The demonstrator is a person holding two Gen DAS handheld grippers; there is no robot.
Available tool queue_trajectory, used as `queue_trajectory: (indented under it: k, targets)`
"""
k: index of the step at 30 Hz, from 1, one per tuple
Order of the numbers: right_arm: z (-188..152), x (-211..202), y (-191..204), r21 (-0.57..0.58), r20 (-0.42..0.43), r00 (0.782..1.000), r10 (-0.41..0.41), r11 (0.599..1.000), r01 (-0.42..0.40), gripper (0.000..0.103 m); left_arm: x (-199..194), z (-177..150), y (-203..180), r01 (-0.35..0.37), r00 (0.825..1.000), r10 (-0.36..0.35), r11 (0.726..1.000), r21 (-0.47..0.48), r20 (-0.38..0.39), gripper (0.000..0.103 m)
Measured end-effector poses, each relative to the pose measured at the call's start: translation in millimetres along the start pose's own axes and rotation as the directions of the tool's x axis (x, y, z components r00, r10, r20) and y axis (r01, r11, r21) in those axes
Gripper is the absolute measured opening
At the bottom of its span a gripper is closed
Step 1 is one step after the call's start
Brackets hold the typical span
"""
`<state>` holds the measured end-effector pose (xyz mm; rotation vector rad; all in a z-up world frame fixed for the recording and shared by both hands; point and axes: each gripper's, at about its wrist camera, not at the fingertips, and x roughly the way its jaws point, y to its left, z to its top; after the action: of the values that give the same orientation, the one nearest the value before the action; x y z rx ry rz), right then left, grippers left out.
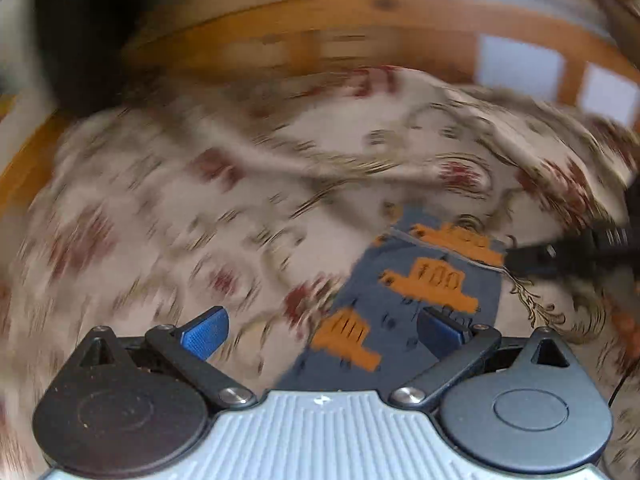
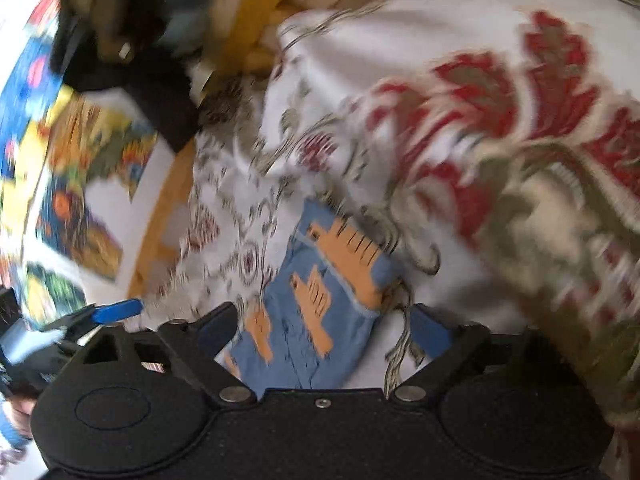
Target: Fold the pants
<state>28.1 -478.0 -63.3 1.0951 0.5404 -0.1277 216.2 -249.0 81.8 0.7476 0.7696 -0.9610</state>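
Observation:
Small blue pants [image 1: 420, 292] printed with orange vehicles lie on a cream floral bedspread [image 1: 160, 200]. My left gripper [image 1: 324, 332] is open just above the near end of the pants, whose fabric runs past its right blue pad [image 1: 440, 330]. The right gripper's dark tip [image 1: 536, 258] shows at the pants' far right corner. In the right wrist view the pants [image 2: 316, 300] lie between the wide-open fingers of my right gripper [image 2: 324, 328]. The left gripper's blue pad [image 2: 116, 310] shows at the left edge. Both views are blurred by motion.
A wooden bed frame [image 1: 320, 36] curves behind the bedspread. A bunched fold of the red-flowered bedspread [image 2: 520, 120] rises to the right of the pants. A colourful patterned sheet [image 2: 60, 160] and dark objects [image 2: 132, 40] lie to the left.

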Motion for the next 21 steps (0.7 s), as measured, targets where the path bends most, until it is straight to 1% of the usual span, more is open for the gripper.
queue_trajectory:
  k: [1, 2, 3, 4, 5, 6, 7, 8, 10, 11, 12, 13, 14, 15, 16, 17, 18, 19, 20, 21]
  targets:
    - [2, -1, -3, 0.017, 0.011, 1.000, -0.002, 1.000, 0.002, 0.083, 11, 7, -5, 0.034, 0.999, -0.035, 0.998, 0.059, 0.021, 0.103]
    - [3, -1, -6, 0.034, 0.019, 1.000, -0.010, 0.999, 0.010, 0.077, 23, 13, -10, 0.058, 0.997, -0.063, 0.994, 0.090, 0.051, 0.103]
    - [3, 0, -8, 0.042, 0.023, 1.000, -0.021, 0.999, 0.020, 0.069, 37, 17, -10, 0.078, 0.993, -0.085, 0.992, 0.096, 0.080, 0.102]
    - [2, 1, -10, 0.038, 0.031, 0.999, -0.038, 0.999, 0.037, 0.065, 49, 22, -10, 0.094, 0.990, -0.102, 0.992, 0.088, 0.096, 0.101]
    - [2, 3, -10, 0.027, 0.034, 0.998, -0.060, 0.998, 0.059, 0.058, 63, 25, -9, 0.124, 0.986, -0.130, 0.990, 0.061, 0.105, 0.100]
    - [1, 7, -9, 0.012, 0.034, 0.996, -0.078, 0.997, 0.078, 0.053, 76, 28, -5, 0.158, 0.982, -0.160, 0.987, 0.032, 0.099, 0.098]
    - [1, 10, -7, -0.002, 0.036, 0.995, -0.093, 0.996, 0.093, 0.052, 89, 31, -3, 0.189, 0.979, -0.189, 0.982, 0.007, 0.081, 0.097]
    - [1, 12, -6, -0.014, 0.041, 0.994, -0.100, 0.995, 0.101, 0.052, 98, 34, 1, 0.212, 0.976, -0.211, 0.977, -0.010, 0.060, 0.093]
    - [2, 21, 2, -0.078, 0.034, 0.990, -0.136, 0.987, 0.138, 0.049, 119, 38, 8, 0.274, 0.961, -0.273, 0.961, -0.038, 0.035, 0.092]
    - [1, 25, 4, -0.115, 0.031, 0.988, -0.153, 0.981, 0.156, 0.048, 126, 39, 11, 0.294, 0.956, -0.293, 0.955, -0.050, 0.028, 0.089]
    - [0, 27, 7, -0.146, 0.032, 0.986, -0.164, 0.975, 0.167, 0.048, 133, 39, 14, 0.317, 0.948, -0.317, 0.946, -0.067, 0.013, 0.083]
    - [-1, 28, 7, -0.162, 0.035, 0.985, -0.166, 0.972, 0.170, 0.048, 142, 38, 16, 0.351, 0.936, -0.353, 0.932, -0.088, -0.010, 0.080]
    - [-2, 29, 7, -0.164, 0.036, 0.986, -0.165, 0.972, 0.168, 0.046, 148, 37, 18, 0.374, 0.926, -0.378, 0.922, -0.099, -0.021, 0.073]
    - [-1, 29, 5, -0.156, 0.038, 0.986, -0.165, 0.973, 0.169, 0.039, 151, 36, 19, 0.385, 0.921, -0.388, 0.918, -0.099, -0.018, 0.065]
    - [1, 28, 1, -0.140, 0.040, 0.986, -0.162, 0.976, 0.166, 0.036, 153, 34, 19, 0.399, 0.916, -0.402, 0.912, -0.094, -0.009, 0.060]
    - [1, 28, -1, -0.126, 0.040, 0.987, -0.156, 0.979, 0.160, 0.032, 153, 33, 19, 0.419, 0.907, -0.421, 0.903, -0.091, -0.003, 0.048]
    - [1, 27, -2, -0.131, 0.041, 0.987, -0.152, 0.979, 0.157, 0.027, 152, 31, 19, 0.444, 0.895, -0.445, 0.892, -0.091, 0.001, 0.033]
    - [1, 26, 0, -0.155, 0.044, 0.987, -0.155, 0.975, 0.160, 0.025, 150, 30, 19, 0.455, 0.890, -0.456, 0.886, -0.089, 0.003, 0.030]
    - [-1, 26, 6, -0.200, 0.051, 0.986, -0.161, 0.965, 0.168, 0.020, 147, 28, 17, 0.446, 0.895, -0.446, 0.892, -0.072, 0.011, 0.027]
    - [-3, 27, 12, -0.245, 0.063, 0.984, -0.168, 0.953, 0.178, 0.017, 145, 26, 15, 0.433, 0.901, -0.433, 0.900, -0.044, 0.019, 0.020]
